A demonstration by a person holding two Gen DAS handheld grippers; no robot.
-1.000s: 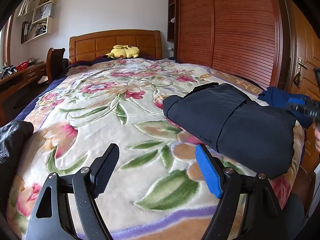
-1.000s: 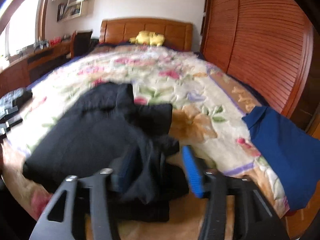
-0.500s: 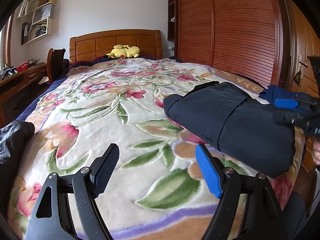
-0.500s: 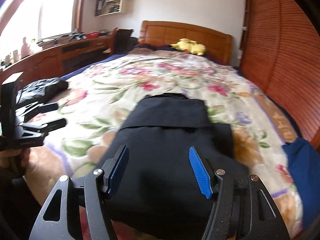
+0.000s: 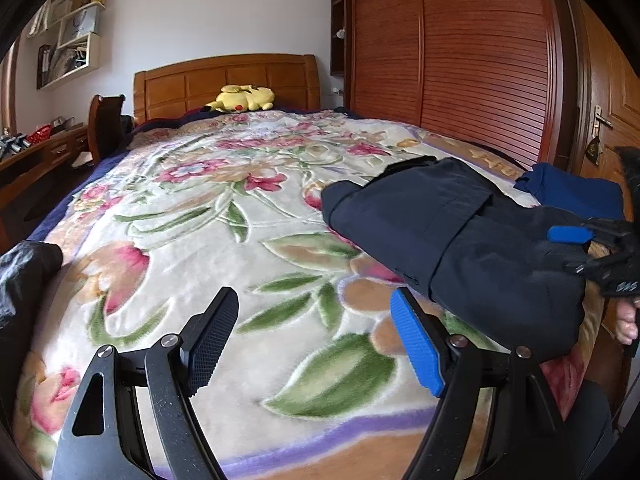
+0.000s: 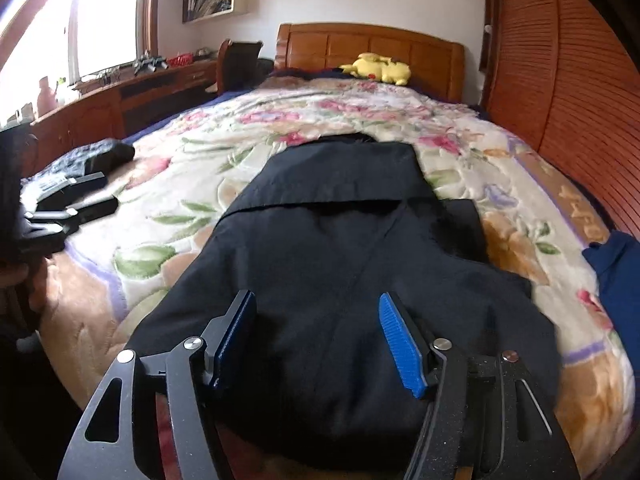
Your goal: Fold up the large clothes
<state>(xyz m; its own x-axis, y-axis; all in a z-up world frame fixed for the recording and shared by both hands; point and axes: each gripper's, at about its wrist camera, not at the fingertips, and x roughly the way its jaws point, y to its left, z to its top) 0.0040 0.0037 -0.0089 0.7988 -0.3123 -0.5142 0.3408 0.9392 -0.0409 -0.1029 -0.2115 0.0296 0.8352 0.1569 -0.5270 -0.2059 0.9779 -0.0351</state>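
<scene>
A dark navy garment [image 5: 452, 240] lies folded near the foot of the bed on the floral blanket [image 5: 224, 216]; in the right wrist view the garment [image 6: 340, 264] fills the middle. My left gripper [image 5: 316, 336] is open and empty above the blanket, left of the garment. My right gripper [image 6: 318, 336] is open and empty just above the garment's near end; it also shows at the right edge of the left wrist view [image 5: 592, 248].
A blue garment [image 5: 572, 192] lies at the bed's right edge by the wooden wardrobe [image 5: 460, 60]. A dark grey garment [image 5: 24, 268] sits at the left edge. A yellow plush toy [image 5: 244, 98] rests by the headboard. A desk [image 6: 120, 92] runs along the left.
My right gripper let go of the dark garment, opened and drew back over its near end. The garment now lies flat. My left gripper has stayed put.
</scene>
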